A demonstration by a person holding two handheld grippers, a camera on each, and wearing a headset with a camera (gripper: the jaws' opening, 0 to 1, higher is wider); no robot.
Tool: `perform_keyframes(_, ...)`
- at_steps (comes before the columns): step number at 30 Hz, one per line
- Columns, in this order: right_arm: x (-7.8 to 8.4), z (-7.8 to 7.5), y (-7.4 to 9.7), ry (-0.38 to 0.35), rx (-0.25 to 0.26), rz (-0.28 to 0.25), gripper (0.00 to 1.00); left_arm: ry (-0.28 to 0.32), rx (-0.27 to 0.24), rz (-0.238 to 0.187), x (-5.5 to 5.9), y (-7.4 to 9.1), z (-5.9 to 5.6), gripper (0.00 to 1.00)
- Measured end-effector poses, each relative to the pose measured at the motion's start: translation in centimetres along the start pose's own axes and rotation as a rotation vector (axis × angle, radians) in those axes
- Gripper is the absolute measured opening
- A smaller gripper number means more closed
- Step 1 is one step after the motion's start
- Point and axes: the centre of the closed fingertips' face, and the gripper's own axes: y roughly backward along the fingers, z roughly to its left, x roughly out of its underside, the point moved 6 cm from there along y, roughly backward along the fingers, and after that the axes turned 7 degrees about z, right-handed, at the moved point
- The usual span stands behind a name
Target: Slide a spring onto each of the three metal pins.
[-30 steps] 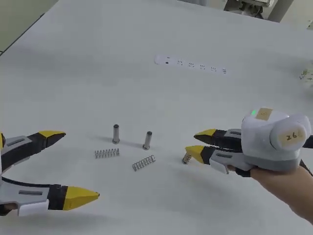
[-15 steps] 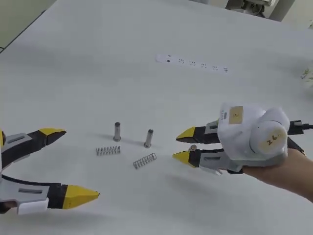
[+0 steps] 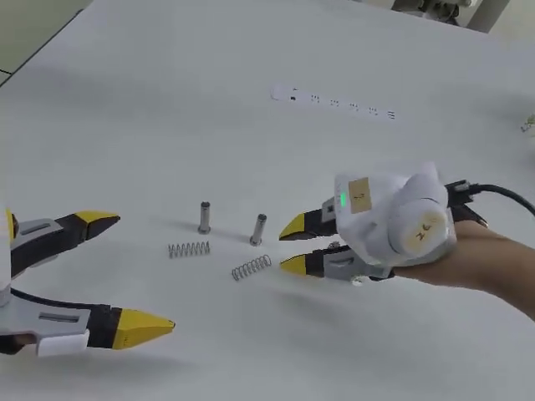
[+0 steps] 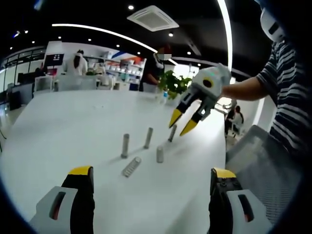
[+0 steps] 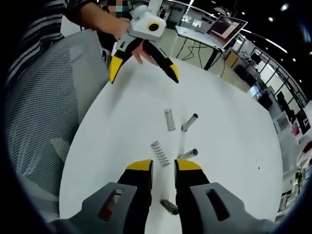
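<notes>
Two grippers level over table (image 3: pixel 167 100): left gripper (image 3: pixel 144 271) fingers wide; right gripper (image 3: pixel 282 250) fingers narrowly parted, tips beside spring (image 3: pixel 251 267).

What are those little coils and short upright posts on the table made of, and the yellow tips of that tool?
The loose grey coil springs look like thin bare steel wire, given their faint glint. The short upright cylindrical pins seem solid polished metal: silvery with bright highlights. The yellow tips of the right hand-held gripper look matte, plastic or rubber; I cannot tell which.
</notes>
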Motion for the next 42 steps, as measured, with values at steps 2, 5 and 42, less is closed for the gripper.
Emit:
perform_keyframes(2, -0.2, 0.0, -0.4, 0.026, -0.007, 0.008, 0.15, -0.001, 0.0, 0.002, 0.1, 0.0, 0.0, 0.96)
perform_keyframes(5, -0.4, -0.1, -1.0, 0.095, -0.003, 0.013, 0.18, -0.001, -0.002, 0.004, 0.1, 0.1, 0.1, 0.96)
perform_keyframes(42, 1.0, 0.1, -6.0, 0.061, -0.115, 0.152, 0.08, 0.007, -0.003, 0.016, 0.5, 0.4, 0.2, 0.95)
